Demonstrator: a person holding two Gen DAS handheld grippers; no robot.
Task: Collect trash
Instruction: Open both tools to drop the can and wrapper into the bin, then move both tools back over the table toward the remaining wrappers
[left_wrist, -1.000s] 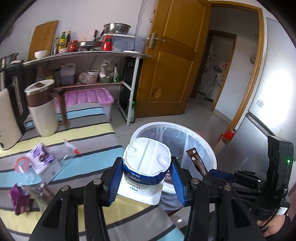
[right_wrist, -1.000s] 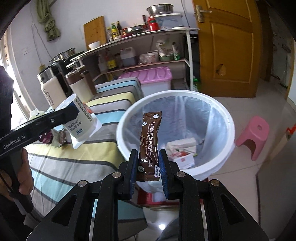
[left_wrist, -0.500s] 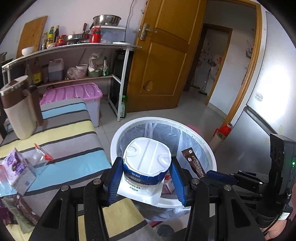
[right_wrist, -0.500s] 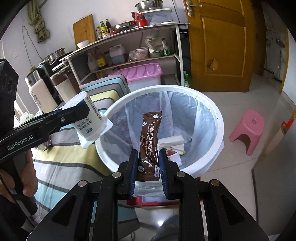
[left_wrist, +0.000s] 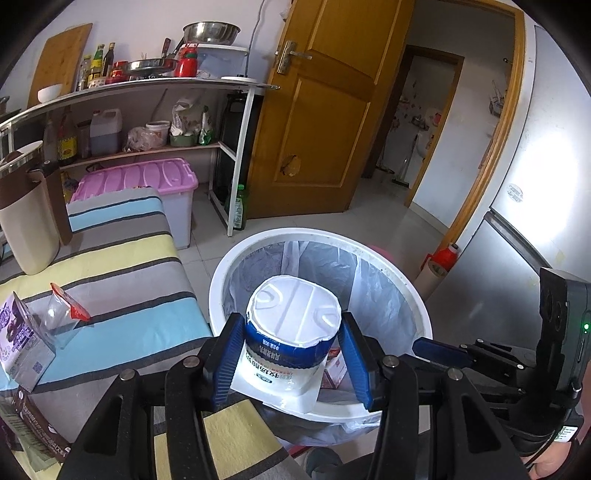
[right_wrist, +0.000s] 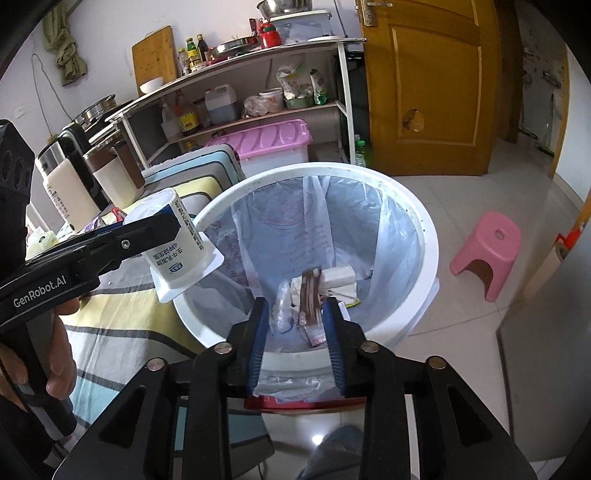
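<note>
The left gripper (left_wrist: 291, 354) has its jaws clamped on a yogurt cup (left_wrist: 290, 345), which is held upside down with its flat base toward the camera. The cup hangs over the near-left rim of the bin (left_wrist: 421, 314). In the right wrist view, the same cup (right_wrist: 181, 243) sits tilted above the bin's left edge, its wide rim pointing down and to the right.

The right gripper (right_wrist: 295, 343) is positioned over the near rim of the bin (right_wrist: 430, 236). Its jaws are apart and hold nothing. A brown sachet (right_wrist: 310, 299) is inside the bin between the jaw tips, apart from both pads (right_wrist: 256, 339). It lies among white paper scraps (right_wrist: 340, 277) on the clear liner (right_wrist: 399, 229).

The bin stands on the floor just beside a counter with a striped cloth (left_wrist: 122, 266). On the cloth, left of the cup, lie a purple carton (left_wrist: 18, 343) and a clear wrapper (left_wrist: 62, 317) with a red corner. A beige jug (left_wrist: 27, 218) stands farther back on the counter.

Beyond the bin are a pink stool (right_wrist: 487, 251), a pink-lidded box (left_wrist: 147, 184), a shelf (left_wrist: 147, 88) of kitchenware and a wooden door (left_wrist: 317, 122).
</note>
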